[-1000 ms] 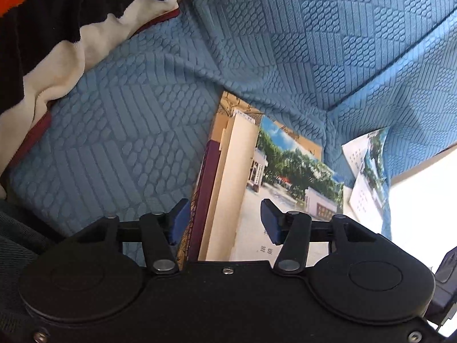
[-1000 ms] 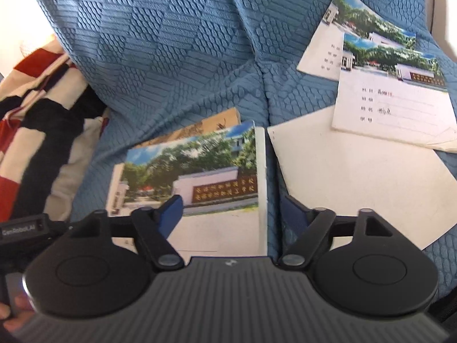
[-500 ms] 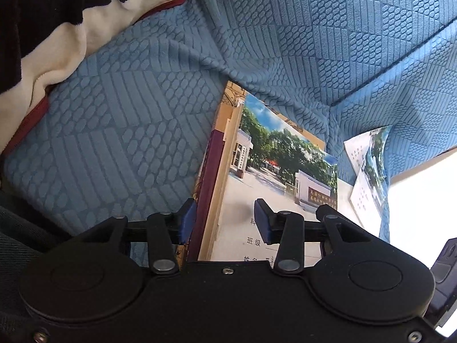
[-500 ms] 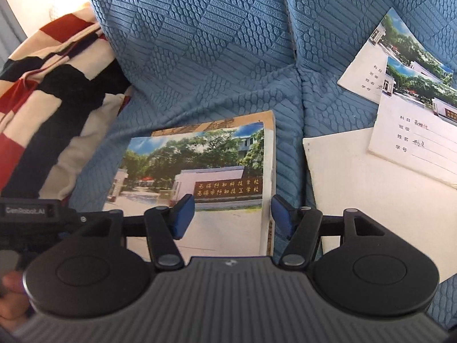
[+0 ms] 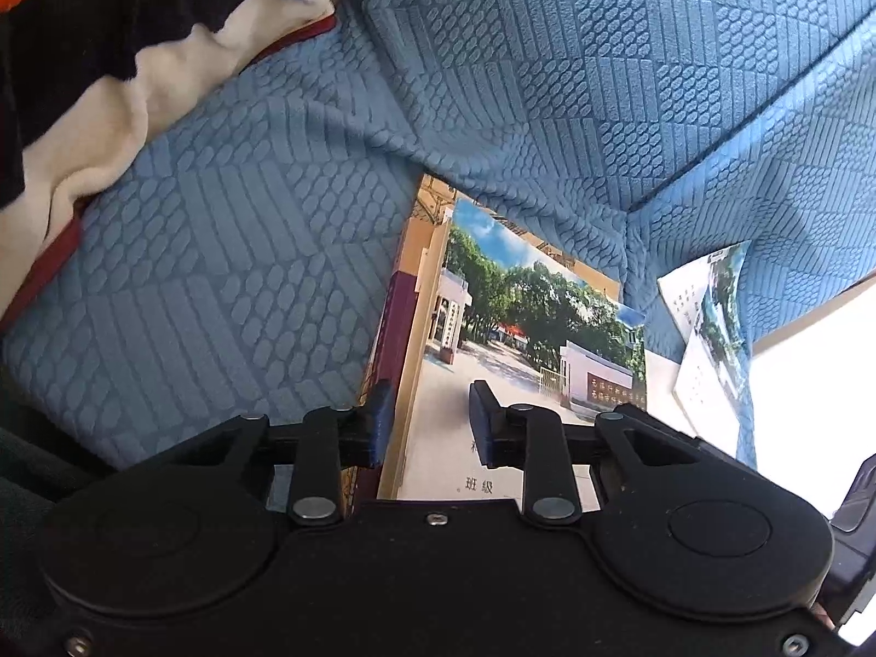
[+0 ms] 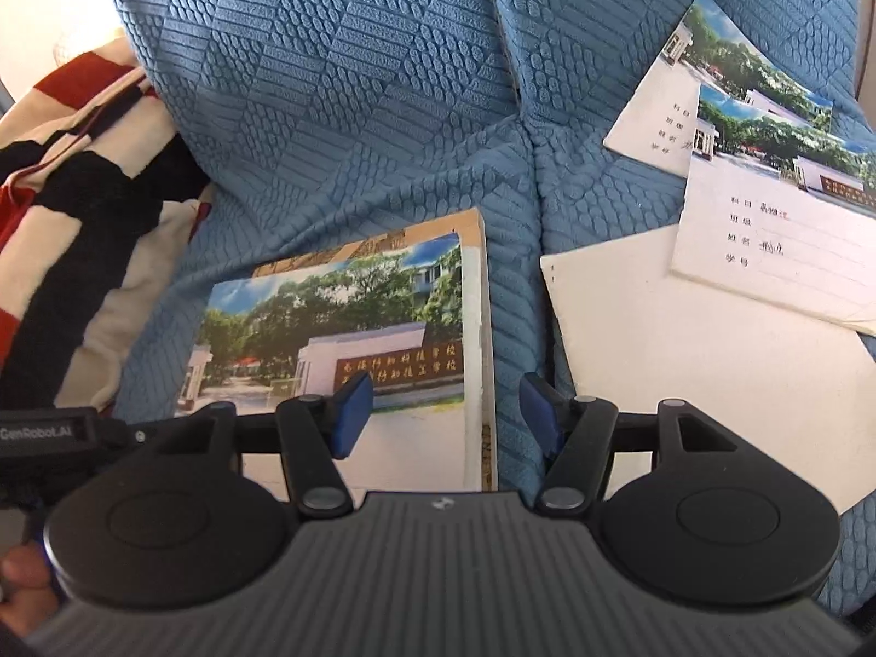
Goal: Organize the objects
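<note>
A blue textured sofa cover [image 6: 350, 126] fills most of both views, its quilted pattern of ovals and stripes running over the seat and up the backrest. A deep crease [image 6: 528, 126] in the cover runs where two cushions meet, and it also shows in the left wrist view [image 5: 629, 219]. A striped blanket [image 6: 71, 175] in red, black and cream lies bunched on the cover at its left side, resting against the backrest; in the left wrist view the same blanket [image 5: 109, 55] lies heaped along the cover's upper left edge
</note>
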A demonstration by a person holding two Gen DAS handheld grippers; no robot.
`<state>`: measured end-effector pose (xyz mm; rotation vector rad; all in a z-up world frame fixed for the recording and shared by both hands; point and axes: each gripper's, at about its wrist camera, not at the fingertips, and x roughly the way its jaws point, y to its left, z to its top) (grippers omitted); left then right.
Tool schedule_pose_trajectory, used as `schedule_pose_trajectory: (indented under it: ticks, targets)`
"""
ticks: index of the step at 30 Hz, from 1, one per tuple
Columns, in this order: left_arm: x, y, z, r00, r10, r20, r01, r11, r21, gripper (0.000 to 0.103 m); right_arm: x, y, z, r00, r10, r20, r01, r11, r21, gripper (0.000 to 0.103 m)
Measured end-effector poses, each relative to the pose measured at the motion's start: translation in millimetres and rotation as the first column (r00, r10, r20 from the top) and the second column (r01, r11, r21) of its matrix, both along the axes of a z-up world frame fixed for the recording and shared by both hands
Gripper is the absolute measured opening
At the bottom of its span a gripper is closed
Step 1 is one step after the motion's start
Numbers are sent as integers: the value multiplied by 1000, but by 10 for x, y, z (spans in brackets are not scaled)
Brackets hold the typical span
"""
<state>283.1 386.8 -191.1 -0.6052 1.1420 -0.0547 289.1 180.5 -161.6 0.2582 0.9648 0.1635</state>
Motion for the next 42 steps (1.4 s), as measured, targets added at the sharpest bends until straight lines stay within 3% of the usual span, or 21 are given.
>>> schedule_pose_trajectory:
  ticks: [8, 20, 28, 35, 42]
  targets:
    - [-6, -134, 90, 998, -53, 28, 50, 995, 82, 25, -63, 181, 34, 997, 76, 29, -74, 995, -62, 59]
    - [-122, -102, 134, 998, -55, 14, 54, 996, 78, 22, -219, 255, 115, 992, 124, 38, -118, 985, -125, 53]
    - [-202, -77, 195, 998, -54, 16, 53, 995, 80, 23, -287, 225, 195, 994, 105, 41, -100, 989, -113, 50]
    - [-310, -27, 441, 998, -39, 57, 36, 998, 50, 23, -364, 178, 605, 989, 85, 117, -75, 994, -84, 50]
    - [-436, -123, 913, 987, -75, 144, 67, 996, 56, 23, -590, 132, 1149, 969, 94, 228, -83, 995, -58, 50]
